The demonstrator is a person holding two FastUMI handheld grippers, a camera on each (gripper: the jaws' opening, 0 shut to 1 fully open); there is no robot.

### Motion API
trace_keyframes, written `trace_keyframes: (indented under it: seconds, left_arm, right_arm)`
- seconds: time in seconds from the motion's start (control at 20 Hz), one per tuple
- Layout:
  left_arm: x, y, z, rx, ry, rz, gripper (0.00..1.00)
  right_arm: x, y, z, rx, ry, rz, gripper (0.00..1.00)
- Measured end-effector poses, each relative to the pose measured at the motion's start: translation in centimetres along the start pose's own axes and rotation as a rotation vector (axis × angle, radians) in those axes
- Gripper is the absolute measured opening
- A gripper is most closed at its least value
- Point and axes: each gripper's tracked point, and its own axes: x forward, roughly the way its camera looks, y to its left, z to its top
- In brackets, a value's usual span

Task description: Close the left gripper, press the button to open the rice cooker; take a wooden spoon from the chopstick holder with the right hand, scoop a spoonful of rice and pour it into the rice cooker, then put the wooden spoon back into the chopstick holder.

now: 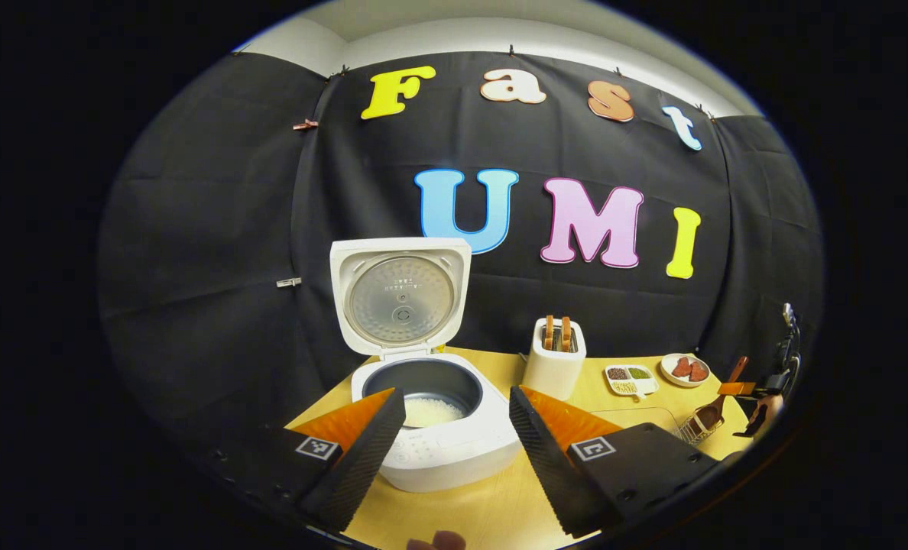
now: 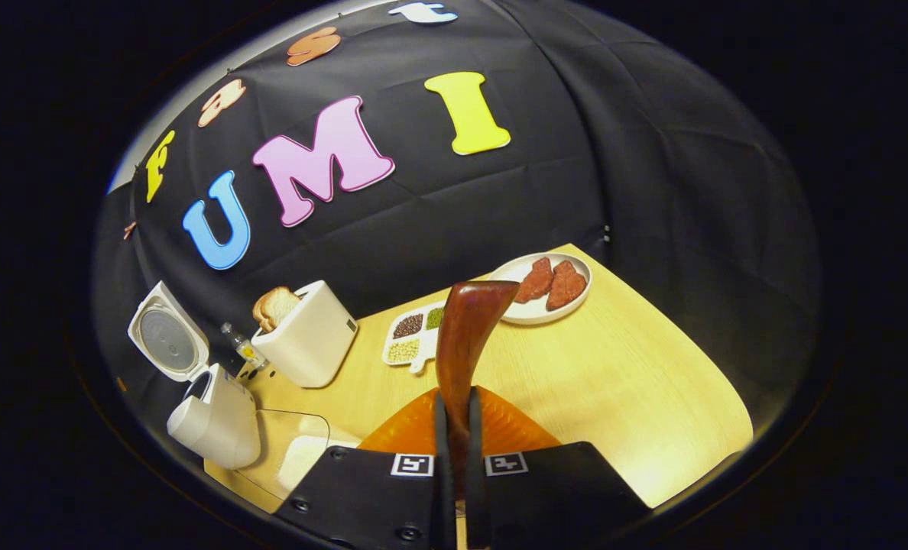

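The white rice cooker (image 1: 454, 451) stands with its lid (image 1: 400, 298) up, and white rice (image 1: 429, 412) lies in the pot. My left gripper (image 1: 456, 397) is open, its fingers flanking the cooker's front without touching it. At the far right of the left gripper view, the right gripper (image 1: 756, 389) holds the dark wooden spoon (image 1: 718, 401), whose bowl is down at the wire chopstick holder (image 1: 695, 431). In the right gripper view my right gripper (image 2: 458, 428) is shut on the spoon handle (image 2: 465, 328), which sticks up between the fingers. The cooker (image 2: 213, 420) lies far left there.
A white toaster (image 1: 553, 359) with bread stands right of the cooker. Beyond it are a divided dish of grains (image 1: 630, 378) and a plate of meat (image 1: 685, 369). A clear tray of rice (image 2: 293, 451) sits by the cooker. The table's edge (image 2: 691, 458) runs close on the right.
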Motion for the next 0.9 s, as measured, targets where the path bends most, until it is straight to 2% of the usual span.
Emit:
trace_keyframes:
  seconds: [0.2,0.3,0.35,0.4,0.45,0.6,0.65,0.75,0.9]
  left_arm:
    - [0.6,-0.1,0.6,0.007,-0.012,-0.011,0.94]
    - [1.1,-0.4,0.9,0.005,-0.021,-0.029,0.95]
    - [1.4,-0.3,1.1,0.006,-0.025,-0.033,0.94]
    - [1.7,-0.4,1.4,0.005,-0.03,-0.039,0.94]
    - [1.9,-0.5,1.7,0.003,-0.039,-0.048,0.95]
    - [3.1,-0.5,3.6,-0.001,-0.072,-0.069,0.94]
    - [3.6,-0.5,4.3,-0.001,-0.085,-0.075,0.94]
    - [4.8,-0.4,5.7,0.009,-0.109,-0.088,0.95]
    - [7.0,0.6,8.5,0.069,-0.152,-0.065,0.95]
  right_arm:
    - [-0.4,-0.9,-1.1,0.06,0.023,-0.019,0.14]
    - [-0.8,-1.7,-1.1,0.087,0.023,-0.043,0.21]
    - [-1.2,-2.2,-1.0,0.094,0.021,-0.062,0.28]
    - [-1.8,-2.4,-0.8,0.102,0.017,-0.074,0.55]
    - [-2.4,-2.5,-0.7,0.109,0.013,-0.084,0.67]
    - [-5.1,-2.8,-0.3,0.112,-0.024,-0.135,0.83]
    - [-6.2,-2.8,-0.1,0.109,-0.037,-0.152,0.97]
    - [-8.5,-2.5,0.5,0.097,-0.068,-0.188,0.99]
    - [-12.2,-1.4,2.2,0.064,-0.138,-0.226,0.98]
